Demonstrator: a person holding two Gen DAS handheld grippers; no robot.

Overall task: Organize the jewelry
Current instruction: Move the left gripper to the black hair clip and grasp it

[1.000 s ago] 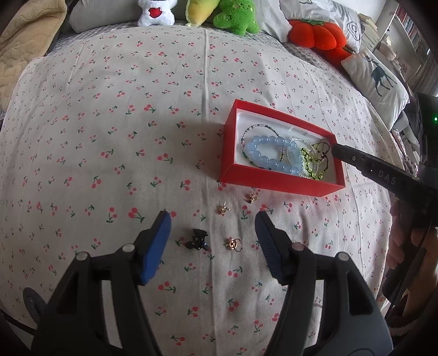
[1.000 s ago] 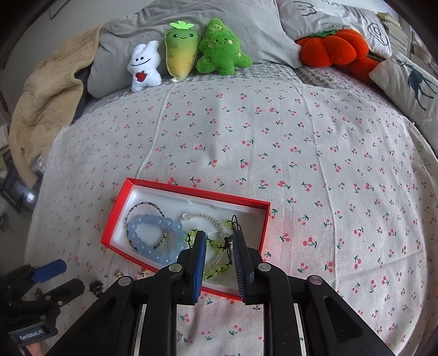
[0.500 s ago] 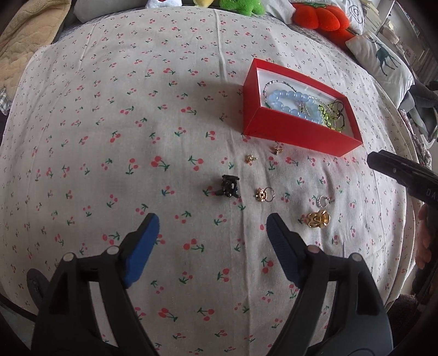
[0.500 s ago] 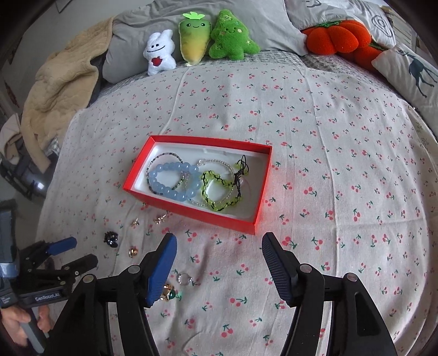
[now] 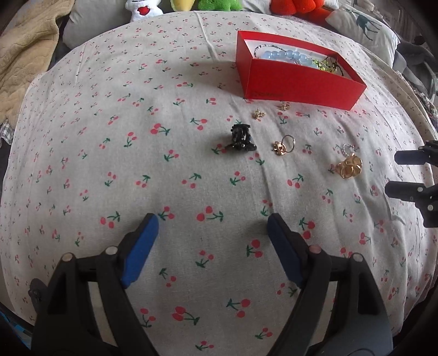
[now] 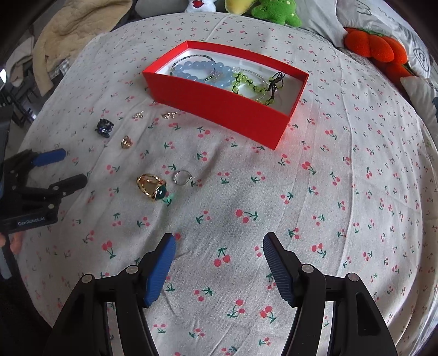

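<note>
A red box [image 5: 295, 79] [image 6: 219, 106] holds a blue bead bracelet [image 6: 202, 69], a green beaded one [image 6: 246, 83] and thin chains. In front of it on the cherry-print sheet lie a black ring [image 5: 240, 136] [image 6: 104, 127], a gold ring [image 5: 283, 145] [image 6: 126, 141], a large gold piece with a green stone [image 6: 152, 187] [image 5: 349, 167], a thin silver ring [image 6: 182, 177] and two small gold earrings [image 5: 258, 114] [image 5: 284, 106]. My left gripper [image 5: 212, 241] is open and empty, short of the black ring. My right gripper [image 6: 219, 254] is open and empty, short of the gold piece.
Plush toys [image 6: 273, 11] and an orange pumpkin cushion [image 6: 375, 46] line the far end of the bed. A beige blanket [image 5: 24, 54] lies at the far left. A deer-print pillow [image 5: 364, 30] sits at the right.
Both grippers have pulled back from the red box and dropped lower toward the sheet. The right gripper was nearly shut over the box a second ago and has opened wide.
</note>
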